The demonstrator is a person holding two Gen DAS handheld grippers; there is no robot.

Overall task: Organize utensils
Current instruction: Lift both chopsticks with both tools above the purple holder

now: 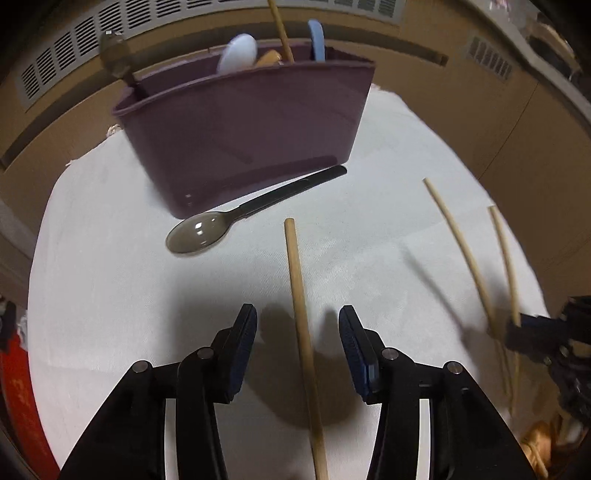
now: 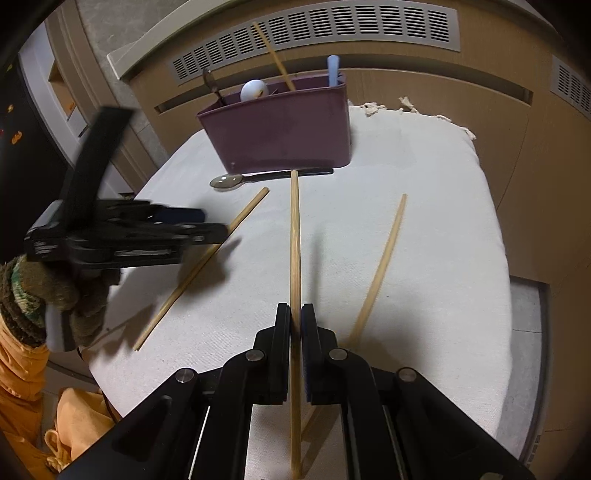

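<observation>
Found the left gripper (image 1: 297, 314) released, jaws standing apart over the white cloth (image 1: 110, 258). Straddled a loose chopstick (image 1: 301, 295) lying on the cloth between the pads, with a gap either side and neither pad touching it. In the right wrist view, saw a knitted glove (image 2: 55, 295) around that gripper's handle.

Found the right gripper (image 2: 295, 314) clenched on a second chopstick (image 2: 294, 240), pinched between both pads. Pointed straight ahead of that claw, far tip close to the foot of the purple caddy (image 1: 240, 140). Left a third chopstick (image 2: 384, 266) flat on the cloth just to the right of that claw, angled away from it.

Faced the caddy from both claws, well ahead on the far part of the cloth, upright and open-topped. Held, from left to right as seen from the left claw: a dark spoon (image 1: 114, 55) leaning out over the left end, a pale spoon bowl (image 1: 238, 51), something orange-brown (image 1: 269, 57) tucked low beside it, one upright chopstick (image 1: 280, 33) slanting above the rim, and a light blue handle (image 1: 317, 44) near the right end. Showed inner dividers, but could not tell which compartment took which piece.

Lay outside the caddy, along its near foot and ahead of the left claw: a smoky spoon with a black handle (image 1: 199, 236), bowl up.
</observation>
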